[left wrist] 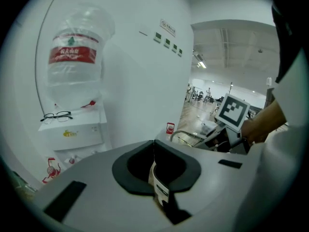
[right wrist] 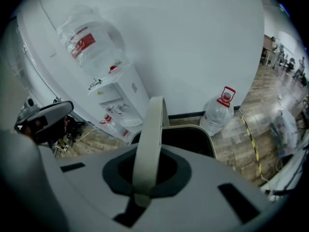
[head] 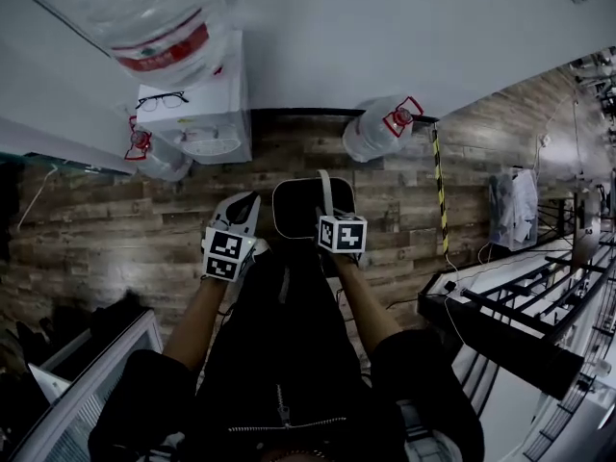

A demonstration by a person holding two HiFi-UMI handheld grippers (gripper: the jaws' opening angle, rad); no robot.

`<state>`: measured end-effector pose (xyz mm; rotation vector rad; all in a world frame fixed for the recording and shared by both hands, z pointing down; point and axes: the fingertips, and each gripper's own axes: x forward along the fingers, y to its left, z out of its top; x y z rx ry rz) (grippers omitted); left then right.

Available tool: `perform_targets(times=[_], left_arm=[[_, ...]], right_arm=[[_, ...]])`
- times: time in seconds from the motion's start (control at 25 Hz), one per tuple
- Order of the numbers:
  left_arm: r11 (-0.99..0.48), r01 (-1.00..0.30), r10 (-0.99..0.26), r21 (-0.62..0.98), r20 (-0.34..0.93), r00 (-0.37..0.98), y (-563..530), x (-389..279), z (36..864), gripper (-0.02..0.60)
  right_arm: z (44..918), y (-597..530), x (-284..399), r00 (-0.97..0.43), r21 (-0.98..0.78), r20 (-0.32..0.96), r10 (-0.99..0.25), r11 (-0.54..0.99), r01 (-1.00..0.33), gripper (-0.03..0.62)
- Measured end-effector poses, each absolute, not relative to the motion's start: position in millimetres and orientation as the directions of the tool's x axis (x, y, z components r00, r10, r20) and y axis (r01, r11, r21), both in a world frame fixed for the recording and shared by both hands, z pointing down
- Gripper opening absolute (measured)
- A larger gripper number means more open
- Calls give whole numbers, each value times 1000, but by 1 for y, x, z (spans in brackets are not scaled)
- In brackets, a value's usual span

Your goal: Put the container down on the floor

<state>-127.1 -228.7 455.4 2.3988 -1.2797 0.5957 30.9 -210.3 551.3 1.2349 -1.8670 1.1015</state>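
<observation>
- Right tool (right wrist: 145, 173) clamped shut on the container's pale handle (right wrist: 147, 139), with the strap running up between the jaws.
- Container (right wrist: 193, 139) hanging right under that tool. Dark, open-topped, looks clear of the wood floor (head: 115, 219) for now.
- Left tool (left wrist: 154, 170) just off to the container's left, jaws closed on each other with nothing between them. Doesn't seem to be touching the rim, but hard to be sure.
- Handling guess: stiff plastic tub, probably on the light side, though the inside is too dark to check for contents. Thin handle likely to let it swing and tip, so worth going down slow and level.
- Best hold looks like mid-handle, right where the right tool has it. Left rim would be the spot for the left tool to steady things.
- Farther ahead-right of the tools: water jug (head: 380, 128) on the floor.
- Farther ahead-left, against the wall (head: 385, 37): water dispenser (head: 197, 114) with a big bottle (head: 164, 17) on top and glasses (head: 161, 100) lying on it.
</observation>
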Motion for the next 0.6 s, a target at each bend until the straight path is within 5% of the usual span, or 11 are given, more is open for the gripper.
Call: perform_targets(times=[0.6], left_arm=[[-533, -830, -620, 164, 592, 515, -336, -91, 568, 15]], right_arm=[[714, -324, 22, -388, -369, 878, -280, 121, -922, 11]])
